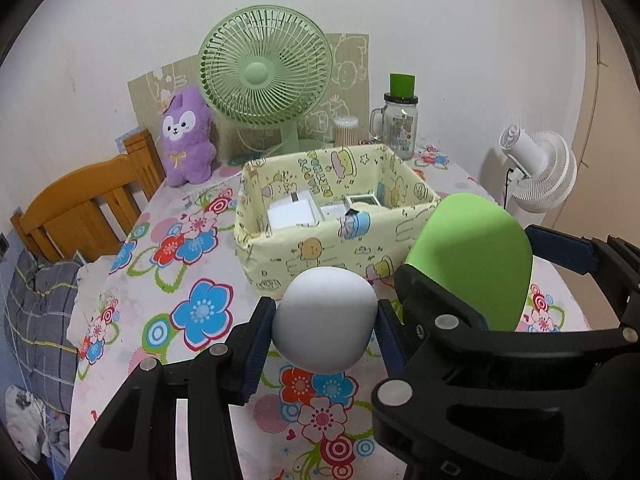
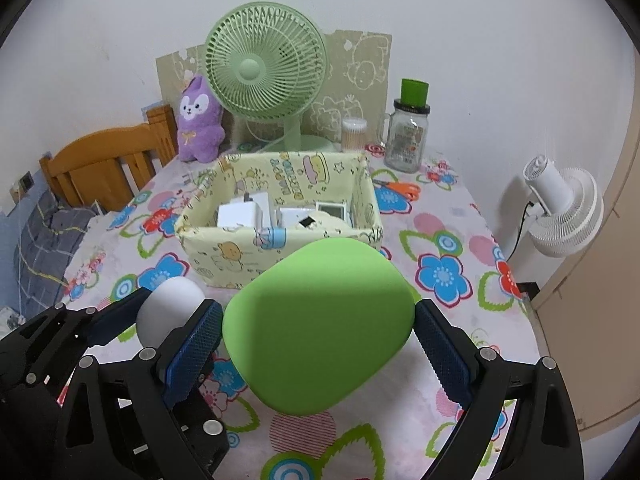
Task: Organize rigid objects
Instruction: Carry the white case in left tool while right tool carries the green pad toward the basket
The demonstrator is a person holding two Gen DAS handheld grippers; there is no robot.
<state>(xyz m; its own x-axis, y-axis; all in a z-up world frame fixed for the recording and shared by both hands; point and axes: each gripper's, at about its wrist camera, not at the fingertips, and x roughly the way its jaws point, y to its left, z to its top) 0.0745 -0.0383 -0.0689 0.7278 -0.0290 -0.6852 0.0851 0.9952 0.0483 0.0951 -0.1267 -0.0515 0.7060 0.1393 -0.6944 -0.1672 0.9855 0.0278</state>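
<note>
My left gripper (image 1: 325,328) is shut on a white egg-shaped object (image 1: 325,318) and holds it above the floral tablecloth, in front of the yellow cartoon-print box (image 1: 320,252). My right gripper (image 2: 318,332) is shut on a large green rounded object (image 2: 320,328), held just right of the left gripper and near the box's front (image 2: 224,252). The green object (image 1: 476,264) and the right gripper's fingers (image 1: 568,250) show in the left wrist view. The white object (image 2: 168,308) shows in the right wrist view. Several white items (image 2: 248,212) lie in the box.
A green desk fan (image 2: 260,72), a purple plush toy (image 2: 198,120), a cotton swab tub (image 2: 354,134) and a glass jar with a green cap (image 2: 408,136) stand behind the box. Orange scissors (image 2: 400,189) lie to its right. A wooden chair (image 1: 88,204) stands left, a white fan (image 2: 560,208) right.
</note>
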